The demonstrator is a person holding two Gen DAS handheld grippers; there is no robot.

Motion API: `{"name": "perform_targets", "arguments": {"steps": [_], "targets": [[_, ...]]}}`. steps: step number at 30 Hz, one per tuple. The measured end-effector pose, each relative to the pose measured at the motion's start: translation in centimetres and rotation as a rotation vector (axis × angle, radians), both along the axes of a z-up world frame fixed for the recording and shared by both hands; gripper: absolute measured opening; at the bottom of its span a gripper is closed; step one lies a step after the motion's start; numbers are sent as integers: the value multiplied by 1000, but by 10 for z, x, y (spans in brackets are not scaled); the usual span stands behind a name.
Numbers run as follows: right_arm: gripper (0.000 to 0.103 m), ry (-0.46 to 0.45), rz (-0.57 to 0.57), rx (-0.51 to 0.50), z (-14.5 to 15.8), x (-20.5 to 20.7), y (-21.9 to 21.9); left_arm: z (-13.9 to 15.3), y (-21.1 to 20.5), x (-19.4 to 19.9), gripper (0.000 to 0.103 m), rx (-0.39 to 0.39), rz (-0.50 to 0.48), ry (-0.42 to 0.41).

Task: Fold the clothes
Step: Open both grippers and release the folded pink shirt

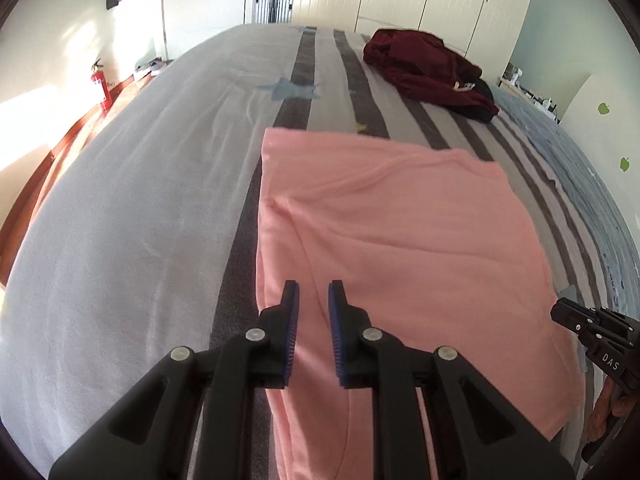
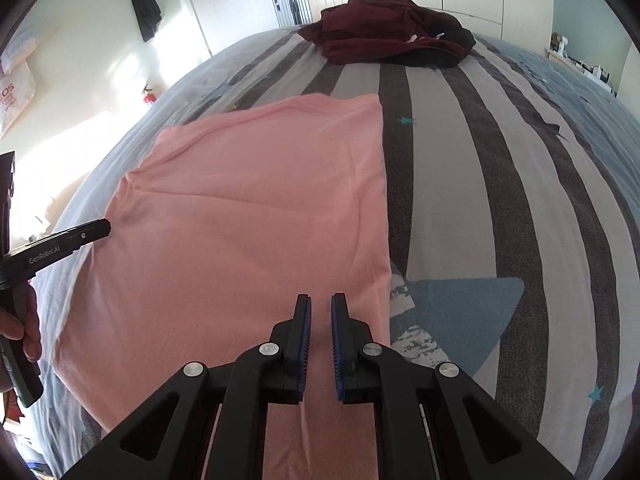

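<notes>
I am hovering my left gripper [image 1: 313, 294] and right gripper [image 2: 321, 306], jaws slightly apart, empty, over the half-folded pink garment [image 2: 256, 216]; next I am gripping its near edge to fold it away

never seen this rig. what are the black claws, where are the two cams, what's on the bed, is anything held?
There is no robot here. A person holds a two-finger gripper in each hand, and each gripper carries a fisheye camera looking forward along its fingers.

The left wrist view shows the left gripper from behind, with the right gripper poking in at the right edge. The right wrist view shows the right gripper, with the left gripper and the person's left hand at the left edge.

On the striped bed cover lies a pink garment, spread flat and apparently already partly folded. At the far end sits a dark red pile of clothes.

Nothing is held: both grippers show a gap between their blue pads, positioned over the near edge of the pink garment.
</notes>
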State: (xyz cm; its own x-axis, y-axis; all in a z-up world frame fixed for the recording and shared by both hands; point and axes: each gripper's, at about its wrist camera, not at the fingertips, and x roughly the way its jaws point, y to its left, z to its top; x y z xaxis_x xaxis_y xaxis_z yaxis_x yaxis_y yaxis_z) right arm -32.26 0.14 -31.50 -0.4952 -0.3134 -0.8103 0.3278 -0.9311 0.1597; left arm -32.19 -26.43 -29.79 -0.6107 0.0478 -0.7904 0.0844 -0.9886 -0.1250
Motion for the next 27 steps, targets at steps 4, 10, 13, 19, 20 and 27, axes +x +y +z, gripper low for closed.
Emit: {"name": "perform_targets", "arguments": {"steps": [4,10,13,19,20,27], "targets": [[9,38,-10,-21,7,-27,-6,-9,-4,-20,19,4,25,-25],[9,14,-75,-21,-20,-78,-8,-31,-15,-33,19,8,37,-45],[6,12,-82,-20,-25,-84,-1,-28,-20,-30,19,4,65,-40],[12,10,-147,-9,-17,-73,19,-22,-36,-15,21,39,144,-54],[12,12,-147,-11,-14,-68,21,-17,-31,-11,21,37,124,-46],[12,-7,-60,-71,3,-21,5,-3,11,19,21,44,6,-47]]}}
